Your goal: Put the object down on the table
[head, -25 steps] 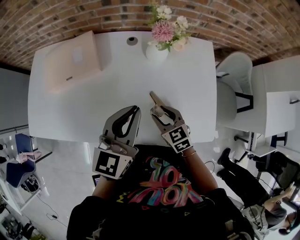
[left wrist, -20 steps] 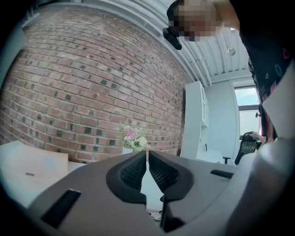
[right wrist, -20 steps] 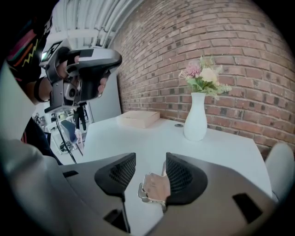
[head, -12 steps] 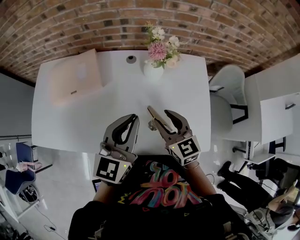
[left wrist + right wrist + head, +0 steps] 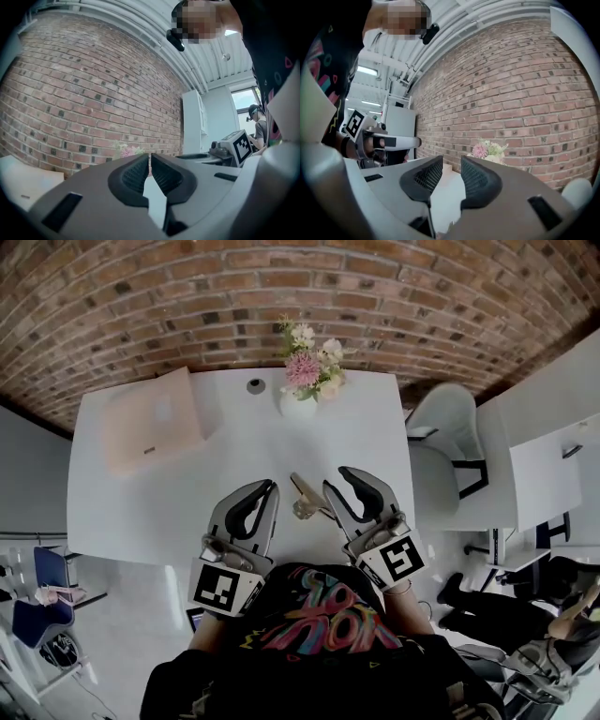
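Note:
A small tan clip-like object (image 5: 307,497) lies on the white table (image 5: 159,507), near its front edge. My right gripper (image 5: 337,481) hangs just right of the object and apart from it. Its jaws are open and have just been closing, with nothing between them; the right gripper view (image 5: 451,172) shows only table and wall in the gap. My left gripper (image 5: 269,487) is to the left of the object, shut and empty. In the left gripper view (image 5: 150,161) its pads almost meet. Neither gripper view shows the object.
A white vase of flowers (image 5: 302,381) stands at the table's far edge, next to a round cable hole (image 5: 255,385). A flat pale pink box (image 5: 150,420) lies at the far left. A white chair (image 5: 445,456) and another table (image 5: 544,465) are to the right. A brick wall is behind.
The right gripper has lifted up and away from the tan object, which stays on the table, and its jaws have narrowed. The left gripper has risen a little.

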